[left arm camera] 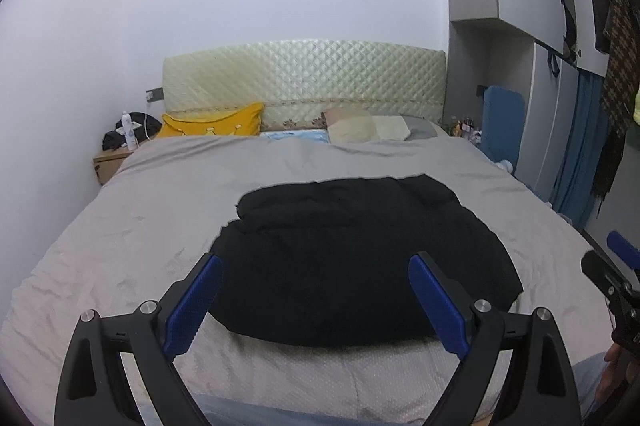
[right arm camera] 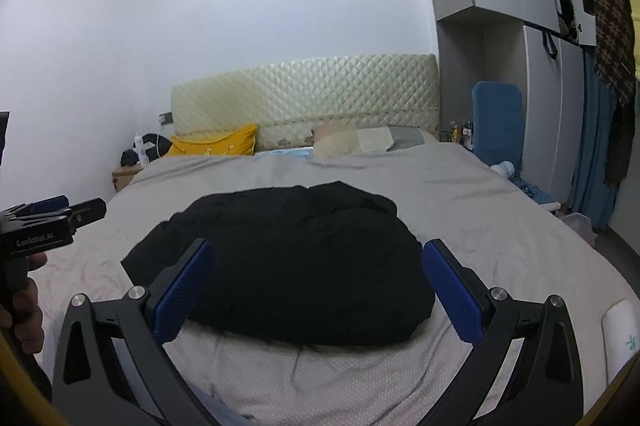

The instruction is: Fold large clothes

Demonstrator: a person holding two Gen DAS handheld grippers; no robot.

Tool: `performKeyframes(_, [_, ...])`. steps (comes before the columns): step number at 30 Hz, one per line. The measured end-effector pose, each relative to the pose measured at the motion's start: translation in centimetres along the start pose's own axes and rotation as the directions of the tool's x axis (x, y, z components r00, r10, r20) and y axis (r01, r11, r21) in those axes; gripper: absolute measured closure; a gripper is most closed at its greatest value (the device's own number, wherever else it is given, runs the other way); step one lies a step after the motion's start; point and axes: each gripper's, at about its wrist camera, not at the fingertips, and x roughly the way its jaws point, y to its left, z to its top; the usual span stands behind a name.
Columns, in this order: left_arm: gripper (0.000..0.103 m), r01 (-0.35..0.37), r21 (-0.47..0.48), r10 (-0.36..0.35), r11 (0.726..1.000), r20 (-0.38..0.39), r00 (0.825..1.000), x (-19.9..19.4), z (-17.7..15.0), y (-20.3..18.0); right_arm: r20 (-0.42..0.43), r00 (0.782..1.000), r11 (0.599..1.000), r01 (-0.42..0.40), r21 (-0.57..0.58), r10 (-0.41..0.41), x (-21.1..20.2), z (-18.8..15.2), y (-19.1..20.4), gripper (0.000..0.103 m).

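Item 1, left hand-held gripper [left arm camera: 316, 300]: mine, nearest the lens, its blue-padded fingers [left arm camera: 196, 302] spread wide apart with nothing between them, poised above the near edge of the bed [left arm camera: 120, 226] and touching nothing.

Item 2, right hand-held gripper [right arm camera: 316, 292]: mine also, jaws equally spread and unloaded, just beside the left one over the same near edge of the bed.

Item 3, black garment [left arm camera: 360, 258]: the piece to fold. It lies on the bed's grey cover, toward the near end and roughly central, well apart from the pillows. It is a bulky, rounded heap, apparently already doubled over itself; the upper layer sits back from the lower, leaving a step at the left. I cannot tell sleeves, collar or hem apart in the dark mass.

Handling, in my judgement: soft and limp, with a puffy, perhaps padded body; it should be moderately weighty for cloth, will sag from any single pinch, and may spring back open after a fold. Not fragile. The surface may be slick, so thin pinches could slip.

Hold points, in my judgement: the two near corners of the heap, one per gripper, biting through all layers at the edge closest to me, then lifting together.

Item 4, yellow pillow [left arm camera: 212, 125]: at the head of the bed, left side, far from the garment.
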Motion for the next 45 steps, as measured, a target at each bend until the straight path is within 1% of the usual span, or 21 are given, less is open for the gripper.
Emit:
performKeyframes(2, [0.008,0.001,0.013,-0.001,1.0,-0.017,1.0,0.4,-0.1,-0.3,-0.008,1.0,1.0,0.006,-0.001,-0.006,-0.1,-0.1,0.1,0.0])
performKeyframes(5, [0.008,0.001,0.012,-0.001,1.0,-0.017,1.0,0.5,-0.4,-0.6,-0.017,1.0,1.0,-0.005,-0.001,0.005,-0.2,-0.1,0.5,0.0])
performKeyframes(8, [0.008,0.012,0.024,-0.011,1.0,-0.036,0.999,0.9,-0.5,-1.0,-0.015,1.0,1.0,-0.002,-0.016,0.001,-0.3,-0.1,0.8,0.0])
performKeyframes(12, [0.008,0.016,0.005,-0.016,1.0,-0.042,0.999,1.4,-0.4,-0.8,-0.019,1.0,1.0,-0.003,-0.01,0.002,0.0,-0.4,1.0,0.0])
performKeyframes(14, [0.008,0.022,-0.005,-0.022,1.0,-0.05,0.998,1.6,-0.4,-0.7,-0.036,0.999,1.0,0.001,-0.014,-0.001,0.4,-0.5,0.9,0.0])
performKeyframes(18, [0.008,0.009,0.003,-0.009,1.0,-0.054,0.998,1.8,-0.4,-0.8,-0.041,0.999,1.0,0.001,-0.017,-0.001,0.6,-0.7,1.0,0.0])
performKeyframes(25, [0.008,0.017,0.012,-0.017,1.0,-0.068,0.998,2.1,-0.5,-1.3,-0.052,0.999,1.0,0.004,-0.026,-0.005,0.9,-1.1,1.3,0.0])
performKeyframes(34, [0.008,0.022,0.005,-0.022,1.0,-0.076,0.997,2.0,-0.5,-1.7,-0.043,0.999,1.0,0.012,-0.002,-0.012,0.7,-1.3,0.6,0.0])
performKeyframes(45, [0.008,0.025,-0.006,-0.026,1.0,-0.101,0.995,2.4,-0.7,-1.7,-0.061,0.998,1.0,0.016,0.004,-0.015,1.2,-1.4,0.6,0.0])
